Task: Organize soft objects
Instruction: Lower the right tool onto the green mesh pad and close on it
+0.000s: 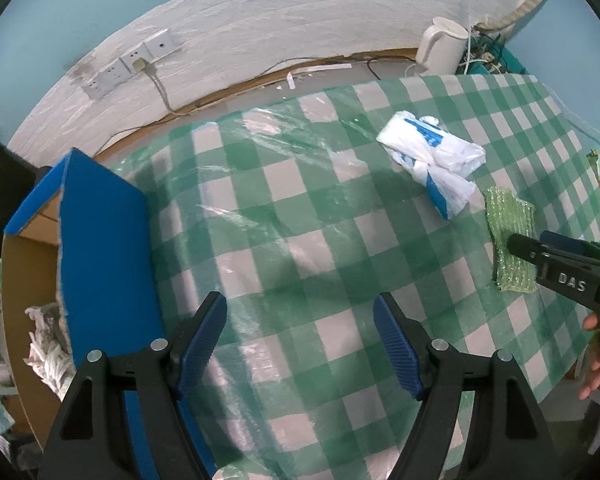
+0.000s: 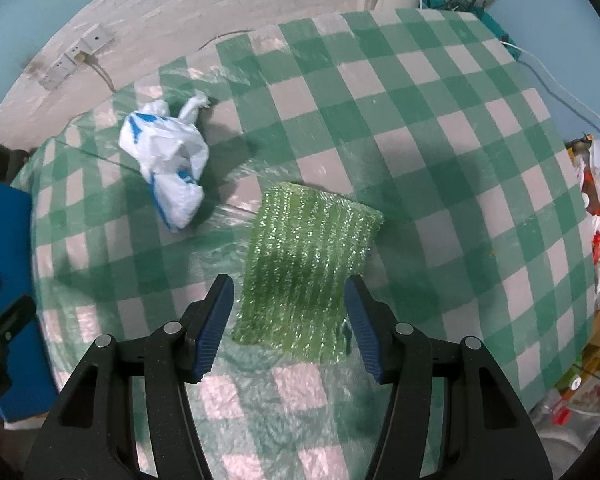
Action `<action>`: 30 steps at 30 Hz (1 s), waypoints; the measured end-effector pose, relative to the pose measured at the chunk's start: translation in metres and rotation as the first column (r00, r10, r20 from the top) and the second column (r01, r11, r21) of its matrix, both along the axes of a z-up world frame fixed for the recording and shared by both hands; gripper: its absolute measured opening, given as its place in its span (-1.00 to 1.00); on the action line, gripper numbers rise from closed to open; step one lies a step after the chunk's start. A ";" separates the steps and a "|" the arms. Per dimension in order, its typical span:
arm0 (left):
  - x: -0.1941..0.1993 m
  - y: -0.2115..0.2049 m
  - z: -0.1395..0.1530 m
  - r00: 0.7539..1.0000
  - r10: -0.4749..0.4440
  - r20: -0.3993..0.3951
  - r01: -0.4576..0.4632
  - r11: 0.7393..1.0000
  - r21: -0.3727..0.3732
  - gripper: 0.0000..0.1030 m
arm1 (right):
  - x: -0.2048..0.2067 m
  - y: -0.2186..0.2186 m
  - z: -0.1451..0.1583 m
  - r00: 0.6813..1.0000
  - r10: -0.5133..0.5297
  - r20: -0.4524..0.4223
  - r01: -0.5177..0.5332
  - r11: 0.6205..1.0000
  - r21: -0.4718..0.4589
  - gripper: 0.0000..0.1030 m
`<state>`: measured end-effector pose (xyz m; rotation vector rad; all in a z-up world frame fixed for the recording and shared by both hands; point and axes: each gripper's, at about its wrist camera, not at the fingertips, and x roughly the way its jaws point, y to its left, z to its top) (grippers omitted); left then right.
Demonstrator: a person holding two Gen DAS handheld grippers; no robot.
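Checkered surface [image 1: 284, 216]. Left view: left claw [image 1: 300, 344] open, empty; plastic bag [image 1: 432, 156] well beyond it, green scrubber [image 1: 508, 216] just right of the bag. Right view: right claw [image 2: 288, 328] half open, jaws straddling scrubber's near end, pads apart from it; bag [image 2: 168, 160] left of the scrubber.

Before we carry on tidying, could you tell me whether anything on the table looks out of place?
A crumpled white-and-blue plastic bag and a green sparkly cloth lie loose on the checked tablecloth. Nothing looks spilled or damaged.

White kettle [image 1: 440, 46], wall sockets [image 1: 130, 66], green checked tablecloth [image 1: 300, 220]
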<state>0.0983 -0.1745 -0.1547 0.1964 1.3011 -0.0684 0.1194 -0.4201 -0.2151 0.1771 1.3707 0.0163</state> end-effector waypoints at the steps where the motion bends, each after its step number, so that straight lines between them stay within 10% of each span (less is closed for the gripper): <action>1: 0.001 -0.002 -0.003 1.000 -0.002 -0.005 0.002 1.000 -0.002 0.50 | 0.001 0.000 -0.003 1.000 -0.002 -0.003 0.002 1.000 -0.006 0.10; 21: 0.029 -0.037 -0.031 0.999 -0.003 -0.039 0.001 0.999 -0.039 0.50 | 0.008 0.008 -0.021 0.997 0.071 0.007 -0.070 0.992 -0.107 0.08; 30: 0.047 -0.060 -0.032 1.000 -0.019 -0.023 0.017 0.998 -0.067 0.50 | 0.013 -0.006 -0.015 0.998 0.057 0.032 -0.052 0.988 -0.144 -0.74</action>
